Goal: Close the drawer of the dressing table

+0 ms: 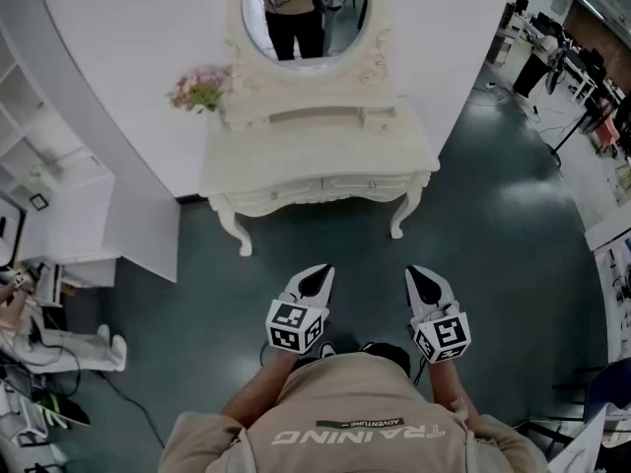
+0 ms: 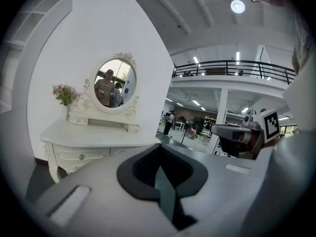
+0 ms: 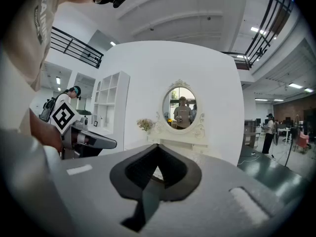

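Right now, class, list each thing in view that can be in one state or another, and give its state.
left gripper: fingers shut, holding nothing.
right gripper: fingers shut, holding nothing.
drawers: both look pushed in, flush with the front of the dressing table.
flowers: upright at the tabletop's back left.
mirror: upright, unbroken.
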Available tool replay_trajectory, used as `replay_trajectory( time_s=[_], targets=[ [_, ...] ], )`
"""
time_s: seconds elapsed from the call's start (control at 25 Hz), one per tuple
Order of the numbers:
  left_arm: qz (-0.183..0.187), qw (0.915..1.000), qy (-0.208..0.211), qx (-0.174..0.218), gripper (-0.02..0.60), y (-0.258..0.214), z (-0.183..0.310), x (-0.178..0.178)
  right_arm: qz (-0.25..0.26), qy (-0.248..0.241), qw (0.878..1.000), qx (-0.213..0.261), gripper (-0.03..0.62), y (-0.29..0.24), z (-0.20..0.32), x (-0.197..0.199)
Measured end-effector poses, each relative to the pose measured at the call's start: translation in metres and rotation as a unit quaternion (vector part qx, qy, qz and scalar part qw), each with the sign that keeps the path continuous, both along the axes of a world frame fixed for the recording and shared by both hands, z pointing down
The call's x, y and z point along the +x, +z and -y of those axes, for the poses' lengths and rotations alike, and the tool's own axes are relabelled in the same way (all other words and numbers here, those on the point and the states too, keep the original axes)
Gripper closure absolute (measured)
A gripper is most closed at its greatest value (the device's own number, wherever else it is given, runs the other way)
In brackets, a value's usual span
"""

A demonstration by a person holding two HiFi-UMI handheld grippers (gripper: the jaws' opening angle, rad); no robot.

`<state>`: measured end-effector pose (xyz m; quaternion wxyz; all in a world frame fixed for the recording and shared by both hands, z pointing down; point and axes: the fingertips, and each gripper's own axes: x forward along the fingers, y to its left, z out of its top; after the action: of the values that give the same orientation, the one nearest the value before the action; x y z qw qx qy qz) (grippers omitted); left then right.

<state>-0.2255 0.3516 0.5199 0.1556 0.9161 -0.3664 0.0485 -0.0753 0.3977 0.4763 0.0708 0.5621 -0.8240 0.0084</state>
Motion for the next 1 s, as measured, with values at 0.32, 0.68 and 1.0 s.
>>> replay_trajectory(
  time_s=[0.32, 0.68, 1.0],
  targets=[
    [0.005, 0.9999, 0.012, -0.005, 0.563, 0.005, 0.001, 0.001, -0.011, 0.022, 0.999, 0.024, 0.592, -0.007, -0.002, -0.002],
    [0.022, 0.999, 0.023, -0.03, 0.563, 0.02, 0.018, 0.025, 0.009, 0.032, 0.999, -0.004, 0.592, 0.012, 0.022, 0.024],
    [0.054, 0.9976, 0.032, -0.03, 0.563, 0.01, 0.075, 0.063, 0.036, 0.025, 0.999, -0.006, 0.592, 0.015, 0.081, 0.054]
  ],
)
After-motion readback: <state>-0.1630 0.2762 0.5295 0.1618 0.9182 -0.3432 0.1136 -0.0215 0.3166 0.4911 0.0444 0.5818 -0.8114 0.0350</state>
